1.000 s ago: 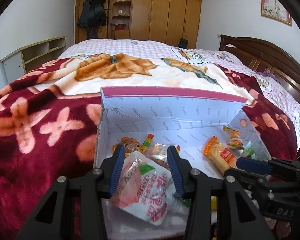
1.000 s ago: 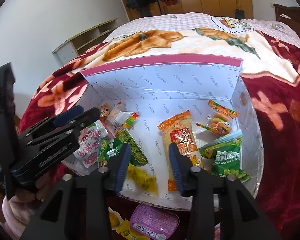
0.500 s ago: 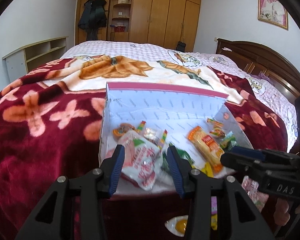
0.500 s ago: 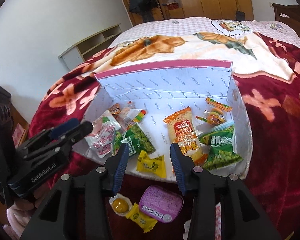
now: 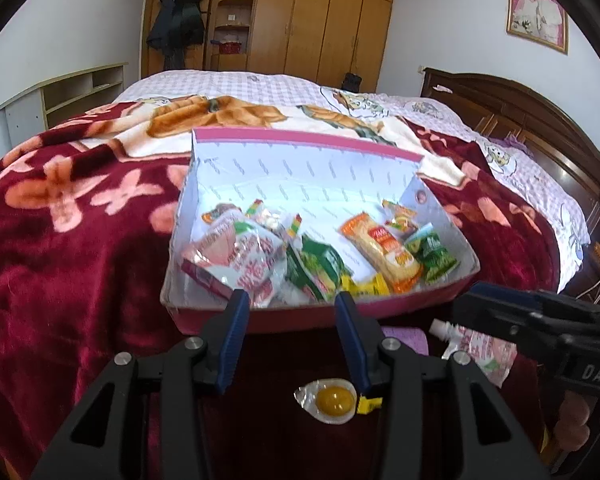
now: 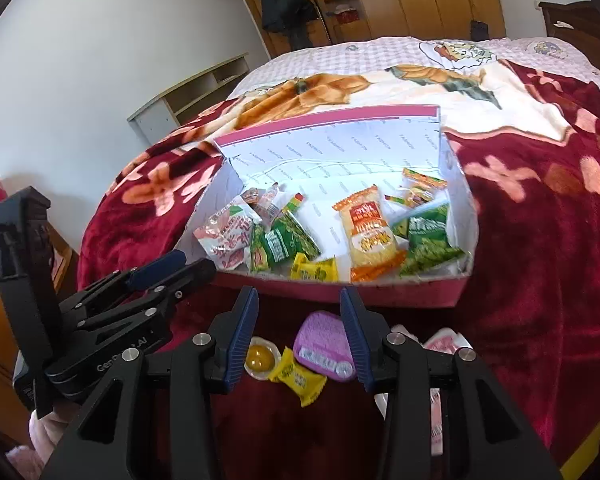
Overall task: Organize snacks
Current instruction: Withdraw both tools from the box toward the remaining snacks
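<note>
The box sits on the red blanket with most of the snacks already in it: a white-and-red pouch at its left end, green packets and an orange pack toward the middle, more green on the right. In front of the box a purple tub, a yellow candy and a jelly cup lie loose on the blanket. My left gripper and right gripper are both partly open, holding nothing.
</note>
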Demonstrator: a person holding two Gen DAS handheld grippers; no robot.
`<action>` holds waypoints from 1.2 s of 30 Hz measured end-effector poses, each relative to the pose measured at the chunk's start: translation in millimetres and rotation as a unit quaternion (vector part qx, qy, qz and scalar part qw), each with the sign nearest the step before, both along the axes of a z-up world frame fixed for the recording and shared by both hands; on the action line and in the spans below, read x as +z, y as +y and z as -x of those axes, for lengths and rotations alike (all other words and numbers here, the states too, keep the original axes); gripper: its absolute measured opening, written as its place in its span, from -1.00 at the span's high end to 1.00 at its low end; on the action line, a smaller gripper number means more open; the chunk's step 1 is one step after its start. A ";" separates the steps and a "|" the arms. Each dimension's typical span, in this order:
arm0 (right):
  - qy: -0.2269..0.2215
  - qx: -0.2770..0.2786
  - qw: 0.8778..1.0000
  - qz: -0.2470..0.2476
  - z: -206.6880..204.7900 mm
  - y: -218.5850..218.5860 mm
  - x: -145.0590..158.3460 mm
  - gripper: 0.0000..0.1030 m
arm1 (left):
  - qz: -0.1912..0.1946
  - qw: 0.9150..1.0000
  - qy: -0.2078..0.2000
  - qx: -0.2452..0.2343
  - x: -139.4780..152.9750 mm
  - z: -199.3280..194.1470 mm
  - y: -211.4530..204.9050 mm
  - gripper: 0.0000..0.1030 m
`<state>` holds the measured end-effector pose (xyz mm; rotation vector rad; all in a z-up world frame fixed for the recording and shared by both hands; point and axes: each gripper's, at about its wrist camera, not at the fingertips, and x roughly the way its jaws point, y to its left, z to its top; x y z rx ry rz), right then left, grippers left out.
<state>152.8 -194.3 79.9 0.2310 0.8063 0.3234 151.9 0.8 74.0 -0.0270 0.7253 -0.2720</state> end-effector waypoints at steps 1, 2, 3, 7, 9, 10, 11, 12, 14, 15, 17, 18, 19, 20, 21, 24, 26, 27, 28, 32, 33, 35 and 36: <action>-0.002 -0.002 1.000 0.002 4.8 -1.4 -0.3 0.15 | -0.001 1.000 0.001 -0.001 -1.1 1.1 -0.8 0.09; -0.003 -0.003 1.000 0.004 8.2 -2.3 -0.6 0.15 | -0.002 1.000 0.003 -0.001 -2.2 2.7 -1.2 0.09; -0.005 -0.004 1.000 0.005 12.1 -3.4 -1.5 0.15 | -0.002 1.000 0.005 -0.001 -3.8 4.7 -1.8 0.09; -0.008 -0.009 1.000 0.007 24.4 -8.6 -5.9 0.15 | 0.001 1.000 0.017 0.002 -12.5 10.4 -2.5 0.09; -0.008 -0.012 1.000 0.008 29.7 -13.0 -8.8 0.14 | 0.001 1.000 0.026 0.005 -19.5 12.7 -3.8 0.09; -0.008 -0.015 1.000 0.009 33.2 -15.7 -11.4 0.14 | 0.001 1.000 0.030 0.006 -22.7 13.1 -4.1 0.09; -0.007 -0.016 1.000 0.009 34.2 -16.7 -12.4 0.15 | 0.001 0.999 0.037 0.008 -27.6 13.8 -5.3 0.09; -0.006 -0.019 1.000 0.009 36.3 -19.0 -14.7 0.14 | 0.001 0.999 0.042 0.008 -31.0 13.9 -6.0 0.09; -0.002 -0.022 1.000 0.008 38.8 -24.1 -19.1 0.14 | 0.003 0.999 0.051 0.009 -37.8 13.9 -8.4 0.09; 0.000 -0.024 1.000 0.008 40.4 -26.6 -20.9 0.15 | 0.003 0.999 0.054 0.008 -40.1 14.4 -9.6 0.09; -0.001 -0.029 1.000 0.011 42.8 -31.6 -23.7 0.14 | 0.001 0.998 0.056 0.006 -43.9 15.4 -12.8 0.09; -0.002 -0.032 0.999 0.014 43.7 -34.0 -25.0 0.14 | -0.001 0.998 0.057 0.005 -46.4 15.6 -14.9 0.09; -0.003 -0.037 0.999 0.017 44.7 -36.6 -26.7 0.14 | -0.003 0.998 0.057 0.005 -48.3 15.9 -16.4 0.09; -0.003 -0.040 0.999 0.020 45.5 -39.0 -28.5 0.14 | -0.004 0.998 0.058 0.005 -50.0 16.4 -17.8 0.09; -0.002 -0.043 0.999 0.024 46.1 -40.7 -30.4 0.14 | -0.006 0.998 0.058 0.006 -51.6 16.4 -19.1 0.09; -0.003 -0.047 0.998 0.036 48.0 -45.5 -35.7 0.14 | -0.013 0.998 0.057 0.008 -57.3 18.1 -22.1 0.09; -0.006 -0.049 0.998 0.044 50.2 -48.1 -39.3 0.14 | -0.017 0.998 0.057 0.009 -61.6 19.5 -23.3 0.09; -0.007 -0.049 0.998 0.046 51.3 -49.9 -40.4 0.14 | -0.016 0.998 0.057 0.009 -63.8 20.4 -23.2 0.09; -0.009 -0.049 0.998 0.046 52.8 -51.4 -41.0 0.14 | -0.015 0.998 0.056 0.009 -64.6 20.8 -23.3 0.09; -0.027 -0.052 0.997 0.051 60.5 -56.3 -37.0 0.15 | -0.012 0.999 0.045 0.015 -66.2 22.6 -22.5 0.07; -0.030 -0.054 0.997 0.053 61.6 -56.9 -35.7 0.14 | -0.007 0.999 0.043 0.019 -66.1 24.1 -21.5 0.07; -0.039 -0.056 0.996 0.058 64.4 -59.6 -32.6 0.13 | -0.001 0.999 0.037 0.028 -65.5 26.9 -19.7 0.07; -0.042 -0.058 0.996 0.060 65.0 -61.6 -31.5 0.08 | 0.001 0.999 0.033 0.031 -65.3 29.2 -19.0 0.07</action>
